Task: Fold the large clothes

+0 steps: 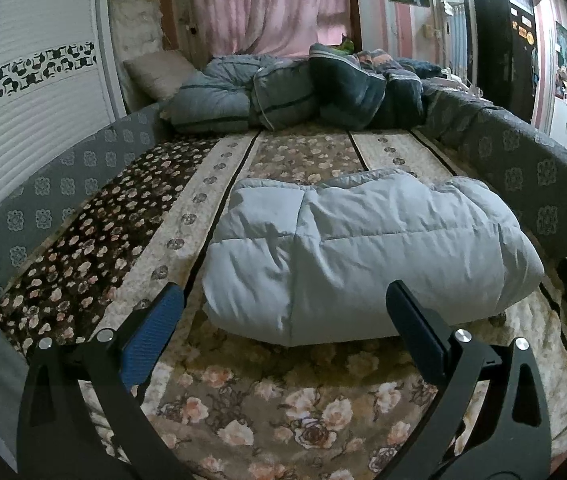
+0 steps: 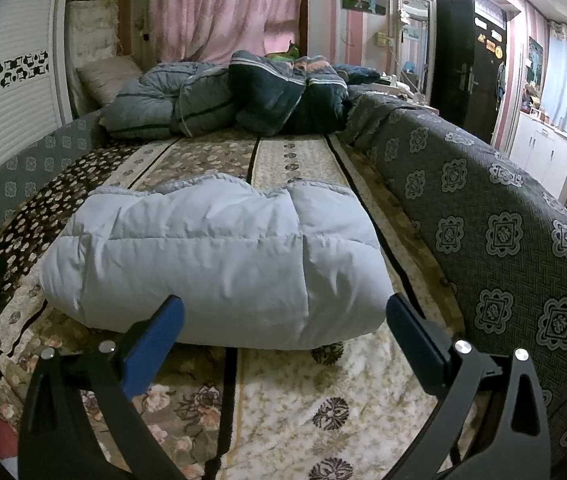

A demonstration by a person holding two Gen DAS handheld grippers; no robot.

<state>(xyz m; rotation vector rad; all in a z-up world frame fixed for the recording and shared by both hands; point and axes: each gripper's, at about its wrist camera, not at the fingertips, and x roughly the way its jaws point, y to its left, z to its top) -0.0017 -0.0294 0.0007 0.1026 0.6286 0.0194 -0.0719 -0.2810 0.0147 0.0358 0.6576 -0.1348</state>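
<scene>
Left wrist: folded jacket (image 1: pixel 363 252) lies beyond spread fingers (image 1: pixel 155 328).

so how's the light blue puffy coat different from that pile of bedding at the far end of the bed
The light blue puffy coat is one pale, even colour; the pile of bedding is darker grey-blue and navy with stripes. The coat lies folded into one compact bundle near both open grippers; the bedding is heaped in several rumpled lumps by the pink curtain. Both are quilted, and both rest on the floral bedspread.

Folded pale-blue jacket (image 1: pixel 367 256) on floral bedspread (image 1: pixel 267 412)
</scene>
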